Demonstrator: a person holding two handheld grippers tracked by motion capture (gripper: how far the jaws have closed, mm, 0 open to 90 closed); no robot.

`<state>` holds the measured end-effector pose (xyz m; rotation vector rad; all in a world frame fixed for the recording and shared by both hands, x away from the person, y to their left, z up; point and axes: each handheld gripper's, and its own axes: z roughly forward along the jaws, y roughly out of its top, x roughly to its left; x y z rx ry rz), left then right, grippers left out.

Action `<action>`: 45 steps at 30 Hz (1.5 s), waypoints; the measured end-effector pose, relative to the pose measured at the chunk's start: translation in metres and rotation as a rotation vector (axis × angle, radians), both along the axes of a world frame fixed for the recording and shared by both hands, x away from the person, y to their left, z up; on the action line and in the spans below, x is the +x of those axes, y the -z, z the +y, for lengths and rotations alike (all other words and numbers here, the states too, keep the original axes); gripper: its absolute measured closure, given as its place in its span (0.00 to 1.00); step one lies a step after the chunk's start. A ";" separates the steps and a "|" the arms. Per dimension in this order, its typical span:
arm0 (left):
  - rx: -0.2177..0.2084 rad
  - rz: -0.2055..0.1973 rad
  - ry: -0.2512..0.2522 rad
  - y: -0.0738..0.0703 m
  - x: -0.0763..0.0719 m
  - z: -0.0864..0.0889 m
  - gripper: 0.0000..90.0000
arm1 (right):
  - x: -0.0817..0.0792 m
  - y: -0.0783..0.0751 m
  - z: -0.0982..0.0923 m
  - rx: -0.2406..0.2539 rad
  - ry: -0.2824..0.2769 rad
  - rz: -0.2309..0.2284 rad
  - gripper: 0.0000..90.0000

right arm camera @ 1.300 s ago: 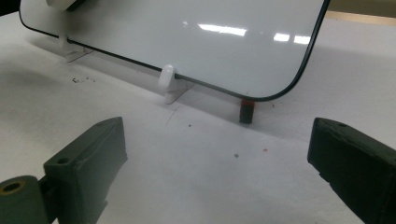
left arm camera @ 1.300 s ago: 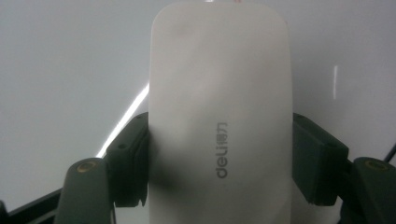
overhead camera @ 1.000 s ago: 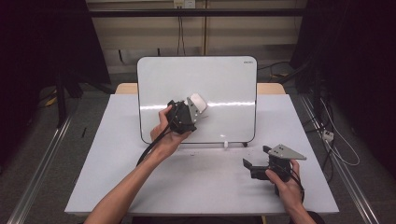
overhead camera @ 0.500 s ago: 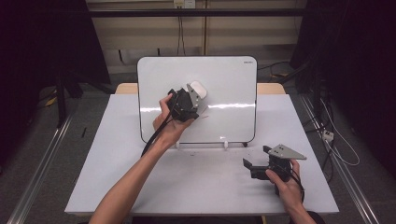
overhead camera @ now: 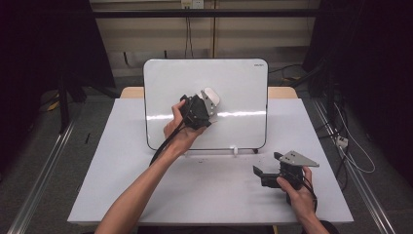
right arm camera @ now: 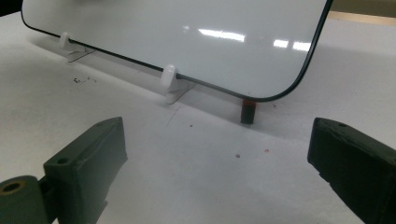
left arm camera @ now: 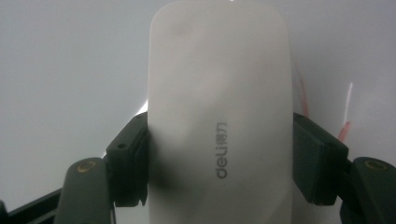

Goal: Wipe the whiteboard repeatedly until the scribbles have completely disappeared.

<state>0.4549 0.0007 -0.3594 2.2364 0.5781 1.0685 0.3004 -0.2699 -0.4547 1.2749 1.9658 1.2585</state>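
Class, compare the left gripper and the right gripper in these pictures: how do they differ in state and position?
The left gripper is shut on a white eraser; the right gripper is open and holds nothing. The left gripper is raised against the whiteboard; the right gripper sits low over the table, in front of the board. Both have black jaws and are hand-held.

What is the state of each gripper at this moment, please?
Left gripper: closed on the white eraser, held against the whiteboard.
Right gripper: open, holding nothing, low over the table.
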 end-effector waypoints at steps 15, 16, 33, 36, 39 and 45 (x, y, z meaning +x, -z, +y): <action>0.039 -0.010 0.039 0.023 -0.022 -0.028 0.35 | 0.000 0.000 0.001 0.003 0.000 0.001 0.05; 0.049 -0.006 0.047 0.024 -0.023 -0.028 0.35 | 0.000 0.000 0.000 0.003 0.001 0.001 0.05; 0.113 0.027 0.167 0.043 -0.045 -0.027 0.35 | -0.002 -0.001 0.000 0.008 -0.001 -0.001 0.05; 0.062 0.059 0.170 0.041 -0.043 -0.022 0.35 | -0.001 0.000 -0.001 0.007 0.003 -0.002 0.05; 0.014 0.090 0.171 0.039 -0.042 -0.014 0.35 | -0.001 0.000 0.000 0.006 0.001 -0.002 0.05; -0.070 0.062 0.186 0.018 -0.049 0.001 0.35 | -0.001 0.000 0.000 0.006 0.004 -0.002 0.05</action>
